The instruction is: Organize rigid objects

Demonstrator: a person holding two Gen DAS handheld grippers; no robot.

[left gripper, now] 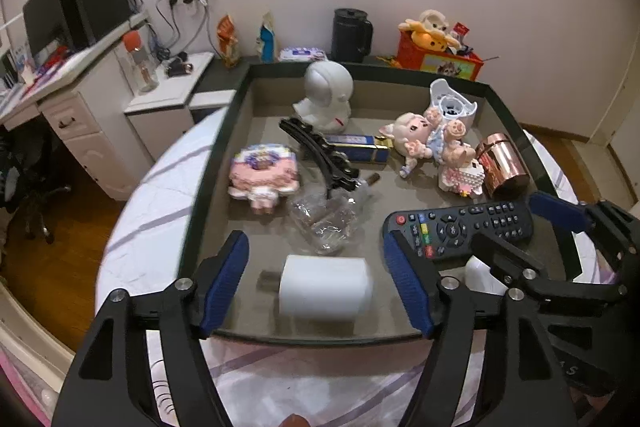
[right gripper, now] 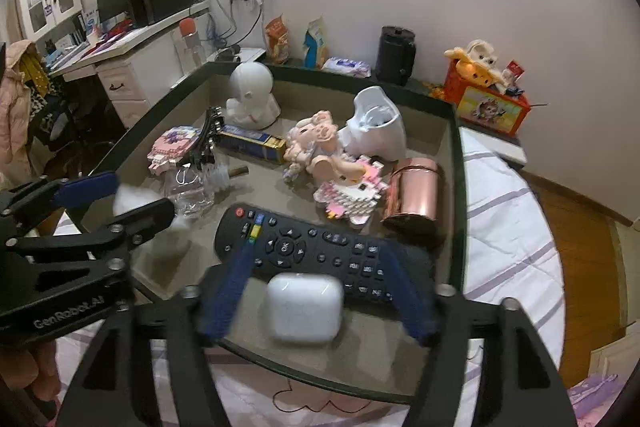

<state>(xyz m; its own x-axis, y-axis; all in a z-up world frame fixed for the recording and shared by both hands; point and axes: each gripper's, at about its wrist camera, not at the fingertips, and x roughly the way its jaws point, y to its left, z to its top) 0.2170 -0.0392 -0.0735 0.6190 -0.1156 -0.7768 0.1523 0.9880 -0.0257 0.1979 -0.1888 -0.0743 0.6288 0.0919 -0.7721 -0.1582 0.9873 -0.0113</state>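
Note:
A tray-like table (left gripper: 224,131) holds several objects. In the left wrist view my left gripper (left gripper: 320,283) is open, its blue fingers either side of a white roll (left gripper: 325,286) at the near edge. In the right wrist view my right gripper (right gripper: 320,295) is open around a white earbud case (right gripper: 304,307), just in front of a black remote (right gripper: 316,251). The remote also shows in the left wrist view (left gripper: 460,227). A copper tin (right gripper: 416,195), pink block toys (right gripper: 352,193), a doll (right gripper: 320,147) and a crumpled clear bottle (left gripper: 324,219) lie further in.
A white robot figure (left gripper: 326,95), a white appliance part (right gripper: 376,131), a blue-gold box (left gripper: 356,147) and a black chain-like piece (left gripper: 320,155) sit toward the back. A black jug (left gripper: 350,35) and a red toy box (left gripper: 436,57) stand by the wall. A desk (left gripper: 68,95) is at left.

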